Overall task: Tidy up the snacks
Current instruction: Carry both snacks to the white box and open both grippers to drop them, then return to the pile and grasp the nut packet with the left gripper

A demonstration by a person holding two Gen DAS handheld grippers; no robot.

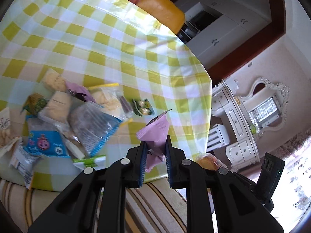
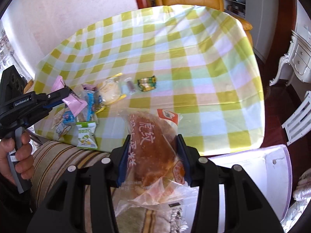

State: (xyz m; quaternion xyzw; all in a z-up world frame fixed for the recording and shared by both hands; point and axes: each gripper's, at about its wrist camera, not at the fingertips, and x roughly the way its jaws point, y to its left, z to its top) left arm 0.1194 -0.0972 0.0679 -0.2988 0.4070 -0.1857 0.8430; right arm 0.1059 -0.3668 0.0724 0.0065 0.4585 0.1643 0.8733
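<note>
The left tongs (image 1: 155,145) are clamped tight on a small pink packet (image 1: 155,134), which stands up between the blue pads with its long axis running away from them, its crimped top pointing out over the tabletop (image 1: 108,44). The right tongs (image 2: 153,155) grip a wrapped loaf of bread (image 2: 153,147) across its width; the loaf's long axis lies along the line of the tongs, its far end over the near edge of the tabletop and its loose wrapper tail hanging back toward the handle.

Both snacks are held off the cloth, close to the near edge. The remaining heap of snacks (image 1: 64,128) lies ahead and to the left of the left tongs, near them. From the right tongs it is further off to the left, beyond the other tool, which a hand (image 2: 13,153) carries. Straight ahead of the right tongs lie only a small green wrapper (image 2: 147,83) and a broad bare stretch of checked cloth.

So the open sorting space seems to sit forward and right of both tongs. The right tongs look nearer to it, and the loaf probably only needs setting down lengthwise ahead. The pink packet would have to travel right, away from the heap.
</note>
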